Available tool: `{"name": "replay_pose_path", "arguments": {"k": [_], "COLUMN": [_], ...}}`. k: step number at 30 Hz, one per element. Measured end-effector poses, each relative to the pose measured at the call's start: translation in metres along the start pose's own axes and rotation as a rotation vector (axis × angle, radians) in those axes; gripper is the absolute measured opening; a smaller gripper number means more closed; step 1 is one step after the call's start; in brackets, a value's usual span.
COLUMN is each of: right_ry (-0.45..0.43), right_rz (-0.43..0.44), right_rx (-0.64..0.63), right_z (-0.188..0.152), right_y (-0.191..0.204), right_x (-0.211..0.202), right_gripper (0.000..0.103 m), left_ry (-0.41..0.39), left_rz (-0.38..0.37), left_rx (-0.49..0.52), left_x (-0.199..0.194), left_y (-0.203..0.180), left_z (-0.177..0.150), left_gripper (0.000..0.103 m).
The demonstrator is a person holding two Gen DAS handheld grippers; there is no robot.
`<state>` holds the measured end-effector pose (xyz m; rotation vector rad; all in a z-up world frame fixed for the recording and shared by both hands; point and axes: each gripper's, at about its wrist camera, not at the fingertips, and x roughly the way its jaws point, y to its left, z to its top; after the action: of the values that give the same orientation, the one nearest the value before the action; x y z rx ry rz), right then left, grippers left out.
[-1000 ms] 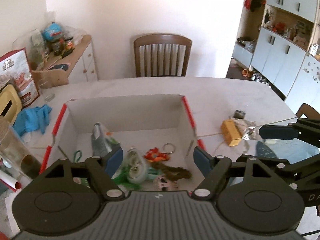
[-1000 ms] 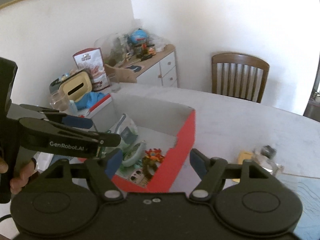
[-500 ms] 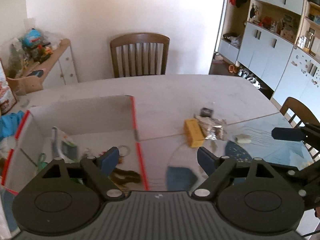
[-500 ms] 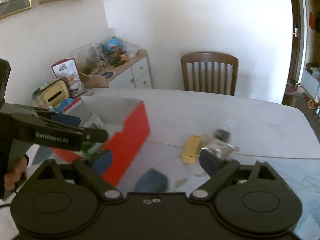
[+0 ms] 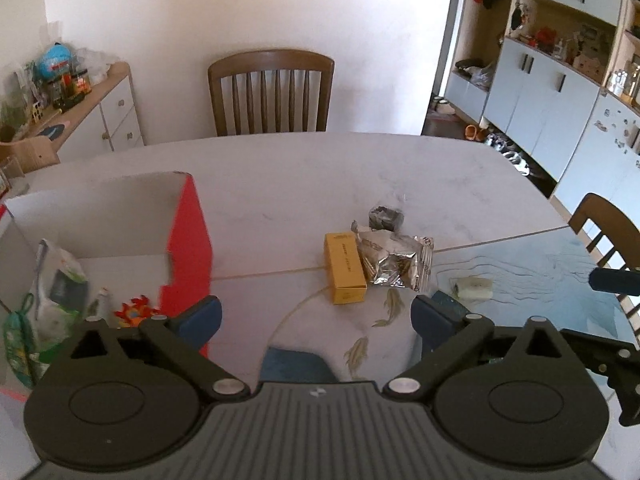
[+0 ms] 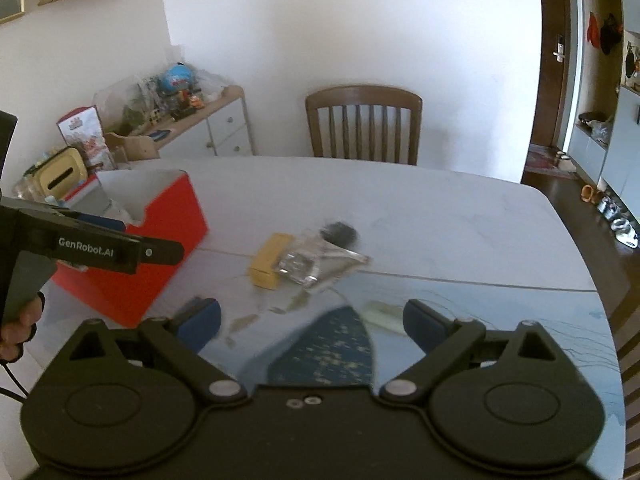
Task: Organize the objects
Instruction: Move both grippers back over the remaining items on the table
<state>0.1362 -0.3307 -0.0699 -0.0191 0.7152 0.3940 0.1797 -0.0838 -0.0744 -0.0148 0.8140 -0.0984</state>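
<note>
Both claws are spread wide with nothing in them: the left gripper (image 5: 316,318) has just been opening, the right gripper (image 6: 312,320) too. The small yellow cardboard box (image 5: 345,267) sits mid-frame touching the crinkled silver foil packet (image 5: 394,262), with the red-sided open box (image 5: 191,240) at left.

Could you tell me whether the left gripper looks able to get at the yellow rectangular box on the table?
Probably yes: the left gripper is open and empty, and bare table lies before the yellow rectangular box.
</note>
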Motion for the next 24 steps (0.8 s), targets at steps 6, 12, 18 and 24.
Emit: {"name": "replay_pose_path", "arguments": {"k": [6, 12, 18, 24], "right_ry": [0.032, 0.066, 0.121, 0.154], "right_rz": [-0.022, -0.026, -0.013, 0.009], "right_rx": [-0.010, -0.028, -0.055, -0.073], "right_z": [-0.006, -0.011, -0.016, -0.015], "right_y": [-0.027, -0.043, -0.056, -0.060], "right_x": [0.020, 0.042, 0.072, 0.100], "right_gripper": [0.097, 0.096, 0.087, 0.080], "left_ry": [0.008, 0.078, 0.091, 0.094], "left_rz": [0.029, 0.080, 0.132, 0.175], "left_rx": [0.002, -0.010, 0.011, 0.012], "left_x": [0.031, 0.073, 0.101, 0.117], "left_y": [-0.014, -0.021, -0.027, -0.022], "left_z": [0.000, -0.002, -0.004, -0.005], "left_gripper": [0.101, 0.101, 0.101, 0.101]}}
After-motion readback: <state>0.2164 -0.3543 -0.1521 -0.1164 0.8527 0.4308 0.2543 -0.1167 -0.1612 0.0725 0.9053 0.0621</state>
